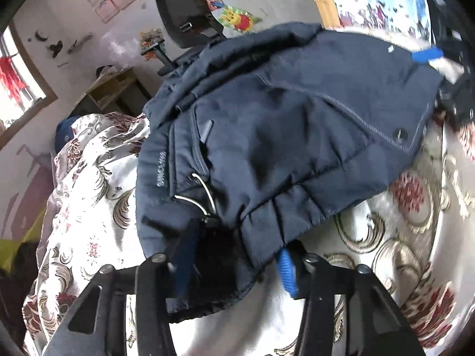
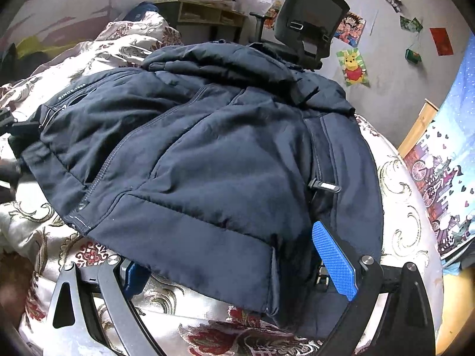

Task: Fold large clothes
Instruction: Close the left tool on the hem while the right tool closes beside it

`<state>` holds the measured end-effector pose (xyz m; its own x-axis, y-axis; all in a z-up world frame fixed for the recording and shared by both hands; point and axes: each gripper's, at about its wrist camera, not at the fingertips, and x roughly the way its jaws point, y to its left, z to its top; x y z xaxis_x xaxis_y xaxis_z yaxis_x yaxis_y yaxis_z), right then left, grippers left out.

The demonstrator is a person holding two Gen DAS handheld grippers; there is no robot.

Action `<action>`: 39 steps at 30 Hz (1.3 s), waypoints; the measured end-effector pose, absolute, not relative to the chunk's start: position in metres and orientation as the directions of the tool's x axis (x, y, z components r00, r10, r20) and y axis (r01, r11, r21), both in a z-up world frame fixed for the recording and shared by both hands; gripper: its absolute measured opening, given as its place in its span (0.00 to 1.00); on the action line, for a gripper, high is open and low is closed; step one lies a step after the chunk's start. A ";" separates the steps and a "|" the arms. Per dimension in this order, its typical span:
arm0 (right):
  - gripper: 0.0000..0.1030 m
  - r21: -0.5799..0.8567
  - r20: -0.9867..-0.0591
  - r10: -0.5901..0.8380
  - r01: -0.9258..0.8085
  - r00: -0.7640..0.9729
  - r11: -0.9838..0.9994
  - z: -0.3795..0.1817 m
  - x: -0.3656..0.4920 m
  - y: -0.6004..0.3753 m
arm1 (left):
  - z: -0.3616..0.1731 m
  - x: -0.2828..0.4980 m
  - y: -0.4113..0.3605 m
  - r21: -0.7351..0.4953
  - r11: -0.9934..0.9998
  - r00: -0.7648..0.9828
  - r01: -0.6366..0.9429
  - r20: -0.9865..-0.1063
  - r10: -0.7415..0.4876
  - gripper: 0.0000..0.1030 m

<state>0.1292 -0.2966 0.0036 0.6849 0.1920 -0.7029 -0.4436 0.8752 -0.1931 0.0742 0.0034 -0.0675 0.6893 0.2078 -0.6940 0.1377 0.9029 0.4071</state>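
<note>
While one navy jacket lies spread on the floral quilt, both claws sit at its hem.
Left claw has hem fabric bunched between its half-closed fingers; right claw stands wide, straddling the hem, not pinching. One office chair, one wooden desk, posters on the wall.

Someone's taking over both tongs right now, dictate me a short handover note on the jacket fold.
Left tongs: closed on the jacket hem, corner pinched between the blue pads.
Right tongs: open, straddling the hem at the other corner, pads not pressing.
Jacket: navy, zipped, spread front-up on the patterned bedspread, hood bunched at the far end.
Done: laid out, one corner gripped.
Left: grip the second corner, then all the folding.
</note>
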 end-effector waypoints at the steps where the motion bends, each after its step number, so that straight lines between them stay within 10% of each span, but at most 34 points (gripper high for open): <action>1: 0.92 -0.191 -0.702 0.194 -0.443 0.686 0.876 0.004 0.129 -0.297 | -0.065 0.075 0.004 0.408 0.903 0.694 0.136 -0.690 0.207 0.39; 19: 0.83 -0.318 -0.758 0.033 -0.414 0.651 0.853 -0.012 0.116 -0.294 | -0.017 0.101 -0.003 0.375 0.921 0.757 0.107 -0.631 0.169 0.08; 30: 0.14 -0.270 -0.736 0.044 -0.353 0.675 0.896 -0.001 0.120 -0.314 | 0.001 0.107 -0.002 0.309 0.949 0.759 0.065 -0.633 0.154 0.08; 39: 0.05 -0.218 -0.580 0.118 -0.294 0.806 0.931 0.058 0.098 -0.323 | 0.037 0.092 0.014 0.258 0.966 0.788 -0.009 -0.593 0.166 0.07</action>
